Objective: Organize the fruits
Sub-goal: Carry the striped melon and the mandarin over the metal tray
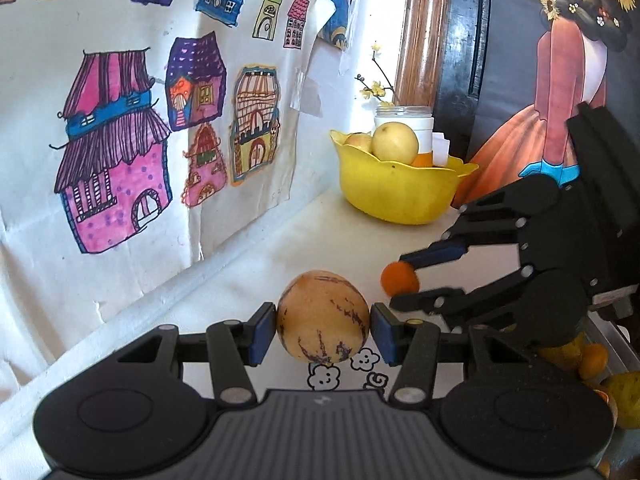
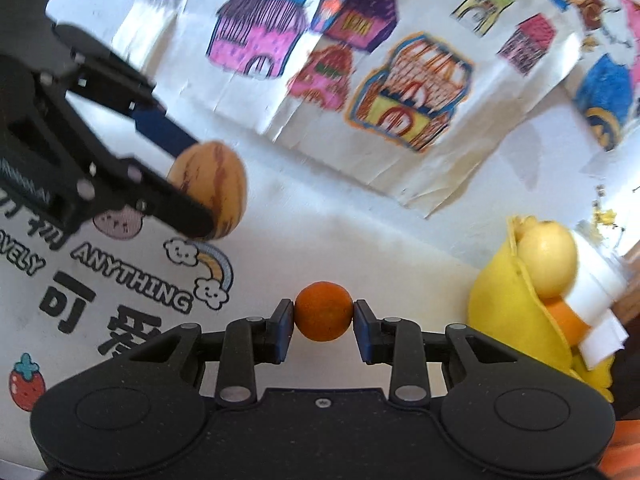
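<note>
The left gripper (image 1: pixel 323 330) pinches a purple-streaked yellow fruit (image 1: pixel 323 317) (a pepino melon, by the look) across its middle, held clear above the table (image 1: pixel 304 236). Its long axis seems to run forward and upward, out beyond the fingers (image 1: pixel 262 330). I'd guess it is smooth, thin-skinned and easily bruised. The right gripper (image 2: pixel 324 327) clamps a small orange (image 2: pixel 324 311), round and firm. The yellow bowl (image 1: pixel 394 194) waits near the wall.
</note>
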